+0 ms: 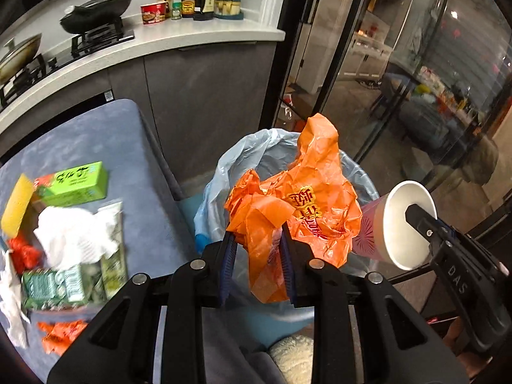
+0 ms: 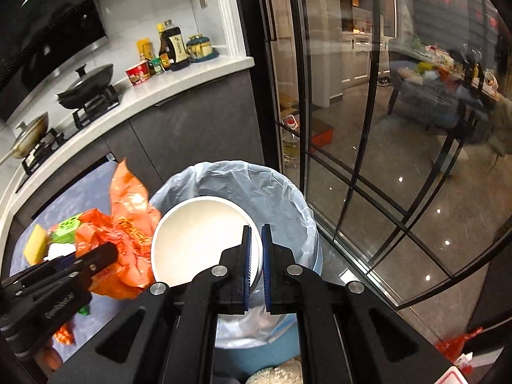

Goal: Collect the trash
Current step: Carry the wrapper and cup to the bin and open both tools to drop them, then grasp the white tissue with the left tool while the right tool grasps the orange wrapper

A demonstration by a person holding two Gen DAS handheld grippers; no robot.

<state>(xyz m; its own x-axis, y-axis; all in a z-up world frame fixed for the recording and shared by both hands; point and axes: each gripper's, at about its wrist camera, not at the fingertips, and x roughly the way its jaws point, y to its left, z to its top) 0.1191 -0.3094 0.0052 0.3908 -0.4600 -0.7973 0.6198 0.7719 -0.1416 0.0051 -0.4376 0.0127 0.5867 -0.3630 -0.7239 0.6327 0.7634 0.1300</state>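
My left gripper (image 1: 258, 240) is shut on a crumpled orange plastic bag (image 1: 307, 192) and holds it above the trash bin (image 1: 211, 192), which is lined with a pale blue bag. My right gripper (image 2: 256, 233) is shut on the rim of a white paper cup (image 2: 198, 240), held over the bin (image 2: 281, 192). The cup (image 1: 400, 224) shows pink outside in the left wrist view, with the right gripper (image 1: 422, 220) on it. The orange bag (image 2: 128, 224) and left gripper (image 2: 96, 256) show at left in the right wrist view.
A blue-grey table (image 1: 134, 166) at left carries more trash: a green box (image 1: 76, 182), white tissue (image 1: 73, 233), a yellow sponge (image 1: 16, 208), green wrappers (image 1: 64, 284) and orange scraps (image 1: 60, 332). A kitchen counter (image 1: 192, 35) with pans and bottles is behind. Glass doors (image 2: 368, 160) stand at right.
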